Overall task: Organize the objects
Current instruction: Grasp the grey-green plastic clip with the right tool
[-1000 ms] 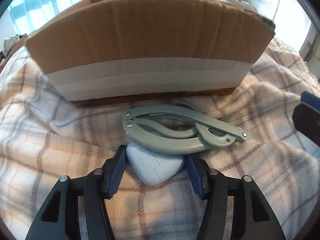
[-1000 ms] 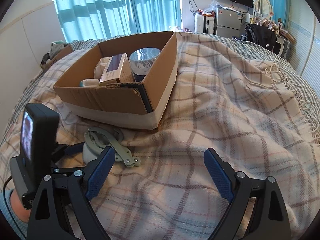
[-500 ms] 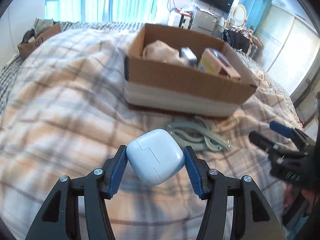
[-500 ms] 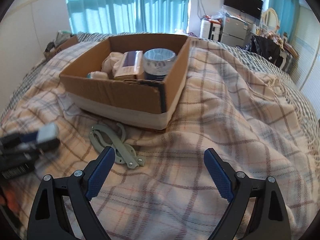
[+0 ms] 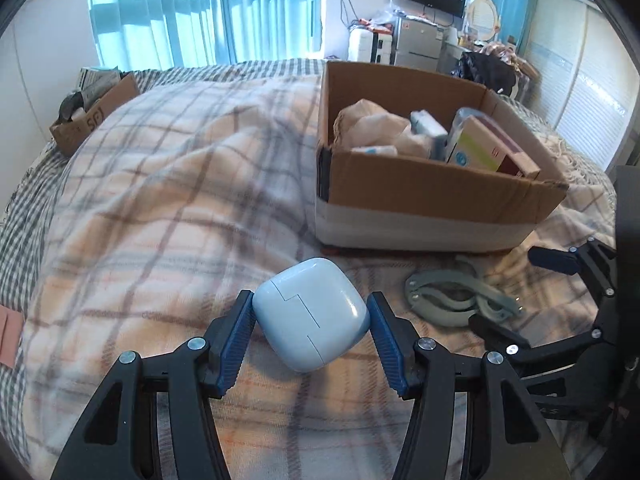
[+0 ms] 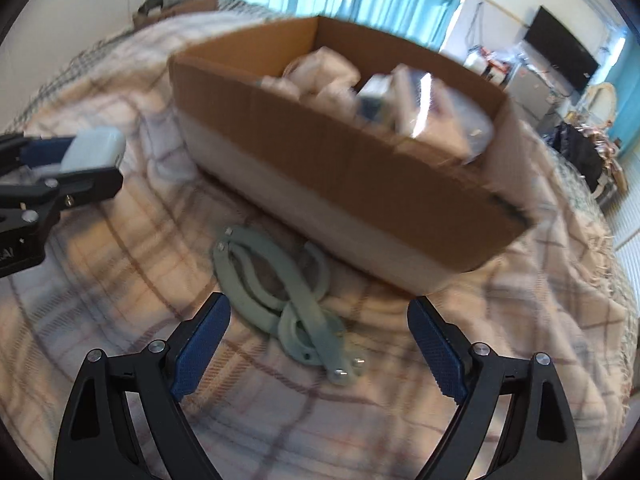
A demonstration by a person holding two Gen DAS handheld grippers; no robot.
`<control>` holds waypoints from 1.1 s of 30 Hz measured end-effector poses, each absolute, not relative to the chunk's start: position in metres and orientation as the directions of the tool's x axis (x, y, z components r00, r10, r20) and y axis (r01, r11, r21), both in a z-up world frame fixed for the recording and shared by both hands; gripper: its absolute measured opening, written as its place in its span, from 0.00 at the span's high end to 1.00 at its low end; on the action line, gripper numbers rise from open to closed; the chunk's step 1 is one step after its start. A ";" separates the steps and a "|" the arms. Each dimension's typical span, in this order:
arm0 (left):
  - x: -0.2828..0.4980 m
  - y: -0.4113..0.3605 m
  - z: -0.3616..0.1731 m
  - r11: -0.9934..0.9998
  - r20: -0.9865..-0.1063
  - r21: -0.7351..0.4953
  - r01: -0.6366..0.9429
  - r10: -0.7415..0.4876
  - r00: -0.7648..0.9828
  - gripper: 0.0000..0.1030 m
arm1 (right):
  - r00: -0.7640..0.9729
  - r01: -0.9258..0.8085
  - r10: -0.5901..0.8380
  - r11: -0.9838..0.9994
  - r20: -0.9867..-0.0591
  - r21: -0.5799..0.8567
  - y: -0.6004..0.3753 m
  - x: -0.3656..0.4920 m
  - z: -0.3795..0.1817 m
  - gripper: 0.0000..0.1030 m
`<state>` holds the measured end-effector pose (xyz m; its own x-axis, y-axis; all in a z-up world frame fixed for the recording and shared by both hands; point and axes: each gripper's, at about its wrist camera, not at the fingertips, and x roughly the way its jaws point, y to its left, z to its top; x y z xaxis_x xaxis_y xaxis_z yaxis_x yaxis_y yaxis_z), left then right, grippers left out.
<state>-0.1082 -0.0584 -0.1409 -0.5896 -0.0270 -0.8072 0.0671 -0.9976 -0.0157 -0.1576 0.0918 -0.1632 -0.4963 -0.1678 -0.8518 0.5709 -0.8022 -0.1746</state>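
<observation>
Here the pale blue case (image 5: 311, 314) is clamped between the blue pads of the left gripper (image 5: 311, 322), clear of the plaid blanket (image 5: 160, 216), and is best carried level over the near wall of the cardboard box (image 5: 432, 196) before release. The right gripper (image 6: 319, 344) is spread wide and empty, angled steeply down just short of the grey-green folding hanger (image 6: 280, 292), which is best straddled squarely before closing.

Left gripper (image 5: 311, 338): black angular plastic arms, silver screw heads at the pivots, blue cross-hatched rubber pads (image 5: 236, 344) on the jaws. Right gripper (image 6: 319, 350): same build, black frame, silver screws, dark blue textured pads (image 6: 436, 354).
</observation>
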 end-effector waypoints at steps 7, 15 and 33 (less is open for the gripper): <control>-0.112 -0.064 -0.150 -0.996 -0.825 -0.063 0.064 0.016 -0.565 0.43 | -0.462 0.591 -0.159 -0.788 -0.873 -0.170 0.084 -0.165 -0.179 0.13; -0.110 -0.065 -0.151 -0.995 -0.824 -0.077 0.069 0.025 -0.567 0.43 | -0.422 0.608 -0.108 -0.771 -0.900 -0.193 0.070 -0.170 -0.196 0.30; -0.101 -0.063 -0.152 -0.992 -0.827 -0.107 0.073 0.048 -0.561 0.43 | -0.457 0.608 -0.252 -0.788 -0.853 -0.093 0.109 -0.122 -0.149 0.86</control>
